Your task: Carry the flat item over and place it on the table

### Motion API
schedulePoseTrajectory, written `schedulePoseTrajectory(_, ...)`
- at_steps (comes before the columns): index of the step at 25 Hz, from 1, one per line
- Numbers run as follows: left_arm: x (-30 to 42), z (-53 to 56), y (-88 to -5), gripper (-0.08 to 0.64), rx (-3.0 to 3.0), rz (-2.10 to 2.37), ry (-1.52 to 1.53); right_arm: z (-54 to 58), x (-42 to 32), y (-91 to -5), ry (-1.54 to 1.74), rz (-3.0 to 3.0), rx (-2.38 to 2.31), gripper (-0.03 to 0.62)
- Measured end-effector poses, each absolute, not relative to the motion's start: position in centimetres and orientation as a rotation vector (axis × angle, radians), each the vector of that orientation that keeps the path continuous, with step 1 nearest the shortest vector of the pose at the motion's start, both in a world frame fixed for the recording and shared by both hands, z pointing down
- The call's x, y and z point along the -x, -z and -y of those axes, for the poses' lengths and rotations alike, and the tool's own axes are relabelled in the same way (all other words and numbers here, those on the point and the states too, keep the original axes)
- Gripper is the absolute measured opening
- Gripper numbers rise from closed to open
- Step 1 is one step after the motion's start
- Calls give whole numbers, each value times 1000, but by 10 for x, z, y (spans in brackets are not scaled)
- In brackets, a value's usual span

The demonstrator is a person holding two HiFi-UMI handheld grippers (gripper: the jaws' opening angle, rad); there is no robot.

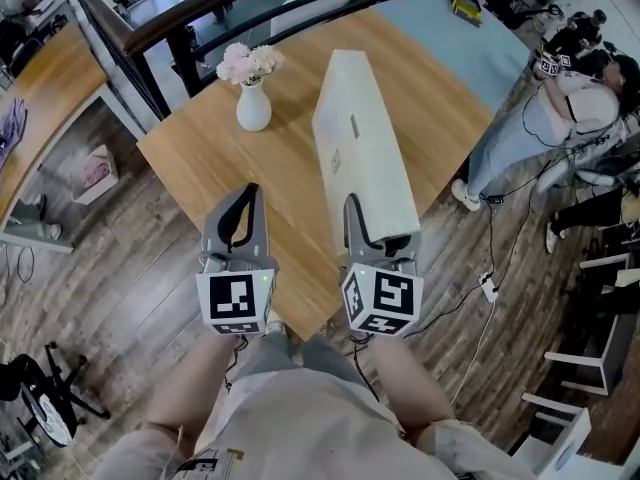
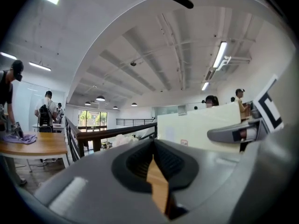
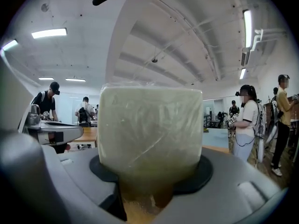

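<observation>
1. Nearest the head view: the wearer's grey shorts (image 1: 300,408) and both forearms, cut off by the lower frame edge.
2. 2 marker cubes, 1 per gripper, with black square patterns on white faces: left cube (image 1: 238,300), right cube (image 1: 381,301).
3. The left gripper (image 1: 250,192) (image 2: 153,146) has grey moulded shells and black ribbed pads. Its jaws are closed tip to tip with nothing between them. Only a thin wedge of wood surface shows below the meeting line.
4. The right gripper (image 1: 380,230) (image 3: 152,169) is clamped on the near end of the long flat cream-white box (image 1: 362,138) (image 3: 149,125). The box hides 1 finger in the head view and fills most of the right gripper view.
5. The box is a narrow slab wrapped in wrinkled clear film. It carries 2 small marks on top, too small to read. It reaches out over the square light-wood table (image 1: 290,178), pointing away from the wearer. Whether its underside touches the top cannot be determined.
6. The grippers cover the near corner of the table.
7. Left of the box, well apart from it, stands a white ceramic vase (image 1: 253,108) holding pale pink flowers (image 1: 248,63).
8. Beyond: a dark railing (image 1: 250,13), the plank floor (image 1: 120,258), and a standing person (image 1: 560,108) at the right.
</observation>
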State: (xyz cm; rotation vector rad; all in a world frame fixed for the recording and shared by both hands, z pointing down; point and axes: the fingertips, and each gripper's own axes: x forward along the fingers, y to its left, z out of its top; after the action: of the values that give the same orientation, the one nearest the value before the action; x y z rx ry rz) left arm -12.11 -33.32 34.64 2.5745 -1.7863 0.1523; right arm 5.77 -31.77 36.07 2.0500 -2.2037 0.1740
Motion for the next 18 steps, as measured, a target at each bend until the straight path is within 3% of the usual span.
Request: schedulePoseTrajectory(18,89,397,-444,3,-2496,1809,-300,391,-86,-467,-268,2173,-1987,279)
